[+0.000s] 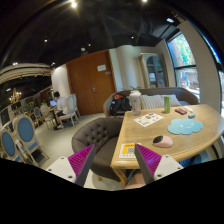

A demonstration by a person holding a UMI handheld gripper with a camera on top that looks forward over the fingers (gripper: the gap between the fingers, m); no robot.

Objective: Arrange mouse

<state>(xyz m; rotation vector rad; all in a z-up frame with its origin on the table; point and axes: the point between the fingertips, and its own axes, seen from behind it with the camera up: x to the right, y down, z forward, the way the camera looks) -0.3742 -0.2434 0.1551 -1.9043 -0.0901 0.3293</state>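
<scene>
A pinkish-white mouse (162, 141) lies on the wooden table (150, 132), near its front edge, next to a light blue round mat (184, 127). My gripper (114, 160) is open and empty, with its magenta pads (82, 160) wide apart. It hovers well short of the table's near left corner. The mouse lies ahead and to the right of the right finger (149, 158).
On the table lie a yellow-edged card (127, 151), papers (149, 119), a dark phone-like thing (181, 111) and a green cup (167, 102). A grey tufted chair (97, 134) stands left of the table. A person (60, 103) sits far left by chairs (24, 137).
</scene>
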